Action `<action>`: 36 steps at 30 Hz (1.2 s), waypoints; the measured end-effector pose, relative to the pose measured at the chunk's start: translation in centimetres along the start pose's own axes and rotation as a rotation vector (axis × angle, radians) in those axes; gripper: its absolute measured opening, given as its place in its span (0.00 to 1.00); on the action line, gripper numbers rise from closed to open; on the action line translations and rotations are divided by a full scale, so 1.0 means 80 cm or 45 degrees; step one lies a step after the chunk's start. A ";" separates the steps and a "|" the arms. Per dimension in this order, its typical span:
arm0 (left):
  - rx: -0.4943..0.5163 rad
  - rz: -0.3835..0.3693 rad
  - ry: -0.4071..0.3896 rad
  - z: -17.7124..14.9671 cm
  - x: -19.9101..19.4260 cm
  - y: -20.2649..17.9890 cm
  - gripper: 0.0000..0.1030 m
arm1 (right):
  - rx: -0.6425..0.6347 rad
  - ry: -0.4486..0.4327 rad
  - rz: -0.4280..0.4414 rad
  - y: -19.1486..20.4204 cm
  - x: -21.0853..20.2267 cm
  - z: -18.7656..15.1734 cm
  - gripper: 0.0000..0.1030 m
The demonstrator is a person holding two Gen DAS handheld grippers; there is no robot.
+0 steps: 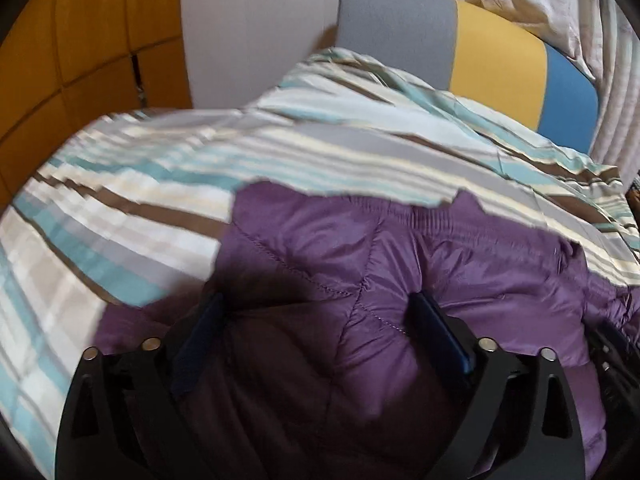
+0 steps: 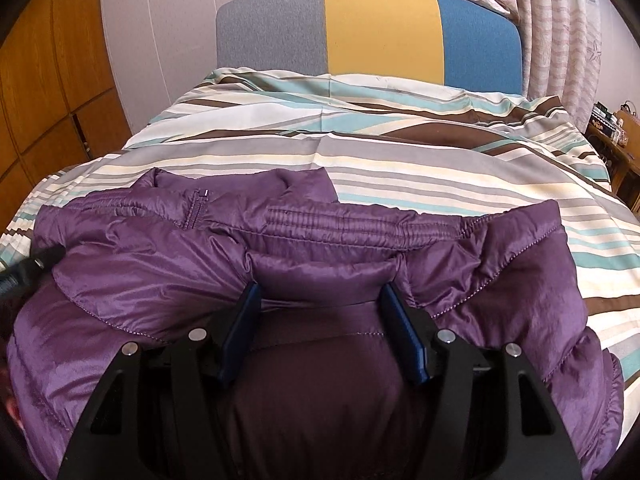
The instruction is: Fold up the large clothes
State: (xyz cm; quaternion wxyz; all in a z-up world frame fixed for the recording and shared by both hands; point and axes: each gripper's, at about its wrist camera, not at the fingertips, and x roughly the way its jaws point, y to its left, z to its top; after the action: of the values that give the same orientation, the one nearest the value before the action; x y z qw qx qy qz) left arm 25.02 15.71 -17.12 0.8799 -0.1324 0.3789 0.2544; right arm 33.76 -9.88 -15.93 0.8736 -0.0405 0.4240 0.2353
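Purple jacket's zipper (image 2: 199, 210): right view only

Both views look forward along their own claws, low over a bed (image 2: 400, 152) and toward its headboard (image 2: 380, 32).

The left wrist view sits very close to a purple jacket (image 1: 460, 264), which fills the lower middle of the frame; the view is tilted, so the headboard (image 1: 496, 60) lies at the upper right, with the wardrobe (image 1: 80, 40) at the upper left.

The right wrist view sits a little farther back and level, with the headboard at top centre and the jacket (image 2: 140, 280) across the lower half.

Both views share the jacket, striped bedding, headboard and curtain (image 2: 560, 40).
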 end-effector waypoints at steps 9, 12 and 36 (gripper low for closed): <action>-0.021 -0.033 0.000 -0.007 0.016 0.004 0.97 | -0.001 0.001 0.006 -0.001 -0.003 0.000 0.63; -0.028 -0.045 -0.001 -0.006 0.017 0.004 0.97 | 0.014 0.013 0.064 -0.004 -0.010 0.003 0.73; -0.052 -0.081 0.000 -0.005 0.013 0.009 0.97 | 0.150 0.023 -0.109 -0.107 -0.010 -0.008 0.82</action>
State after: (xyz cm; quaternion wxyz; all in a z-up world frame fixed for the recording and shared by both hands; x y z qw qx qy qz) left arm 24.98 16.50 -18.18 0.8846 -0.1622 0.3692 0.2341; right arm 36.69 -17.94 -16.82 0.8799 -0.0091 0.4428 0.1719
